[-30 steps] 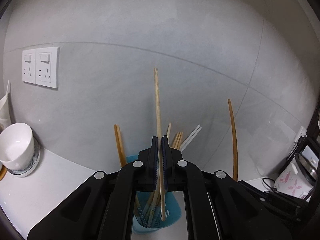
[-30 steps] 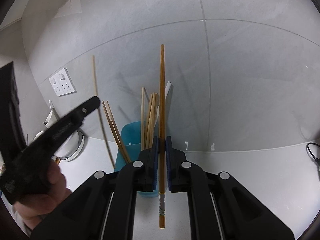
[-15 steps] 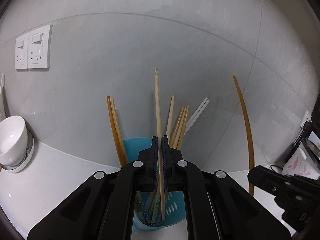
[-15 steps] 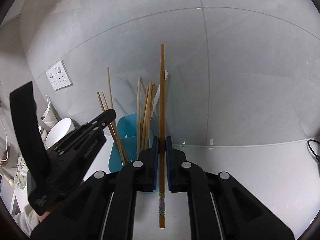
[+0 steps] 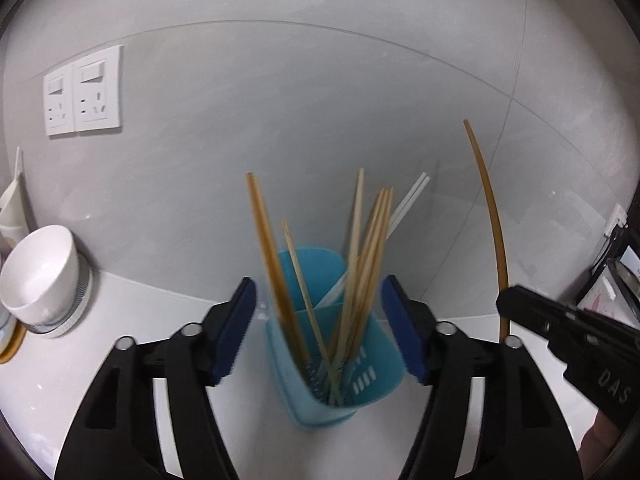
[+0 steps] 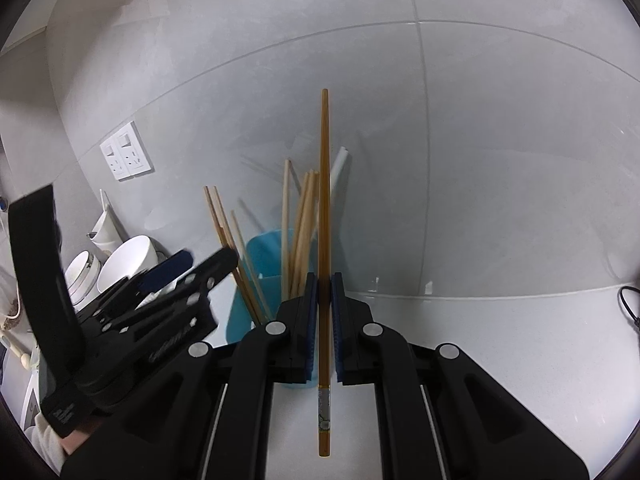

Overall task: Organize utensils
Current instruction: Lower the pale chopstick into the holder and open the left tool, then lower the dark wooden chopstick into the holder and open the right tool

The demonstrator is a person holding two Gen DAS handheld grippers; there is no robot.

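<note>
A blue plastic utensil holder (image 5: 372, 372) stands on the white counter by the wall, with several wooden and white chopsticks leaning in it. My left gripper (image 5: 320, 332) hovers just over it, its jaws opening wide and touching nothing. A pale chopstick (image 5: 306, 300) leans loose in the holder between them. In the right wrist view my right gripper (image 6: 324, 280) is shut on a long brown chopstick (image 6: 325, 200), held upright just right of the holder (image 6: 244, 300). The left gripper (image 6: 188, 272) shows there at the left, and the brown chopstick (image 5: 490, 208) in the left wrist view.
A white bowl (image 5: 40, 276) sits on a round coaster at the left. Stacked bowls (image 6: 128, 260) stand beyond it. Wall sockets (image 5: 82, 96) are on the grey tiles. A black cable (image 6: 628, 308) lies at the counter's right edge, and an appliance (image 5: 616, 292) stands at the far right.
My left gripper let go of the pale chopstick, which dropped into the blue holder, and its jaws spread apart. It also sank closer to the holder. The right gripper kept still.
</note>
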